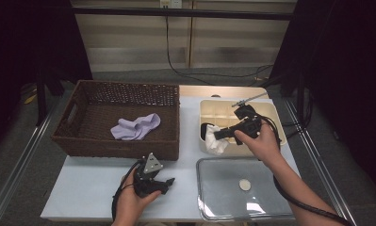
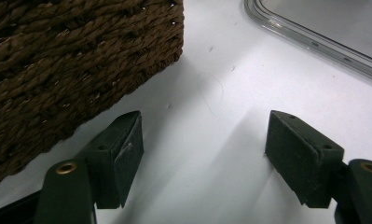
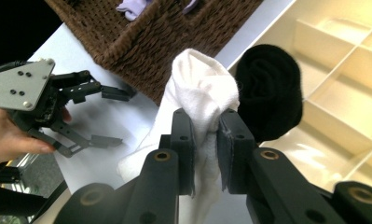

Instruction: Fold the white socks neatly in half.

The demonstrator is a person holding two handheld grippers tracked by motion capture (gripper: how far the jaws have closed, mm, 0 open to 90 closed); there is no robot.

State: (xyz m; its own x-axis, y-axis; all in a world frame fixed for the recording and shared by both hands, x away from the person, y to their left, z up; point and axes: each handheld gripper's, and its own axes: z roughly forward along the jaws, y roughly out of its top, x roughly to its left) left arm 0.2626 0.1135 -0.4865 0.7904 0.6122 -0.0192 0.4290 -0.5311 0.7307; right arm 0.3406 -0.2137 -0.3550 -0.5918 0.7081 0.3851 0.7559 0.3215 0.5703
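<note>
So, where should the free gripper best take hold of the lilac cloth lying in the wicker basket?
Probably at a raised fold near the middle of the lilac cloth, coming straight down from above. It lies crumpled and flat on the floor of the wicker basket, whose tall walls block any side approach. The left gripper stands open, ready for it.

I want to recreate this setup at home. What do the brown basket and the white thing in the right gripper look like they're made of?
Brown basket: twisted woven fibre, probably wicker or paper rope, matte; braided strands show. White sock: soft fuzzy knit, likely cotton, bunching between the right gripper jaws.
</note>
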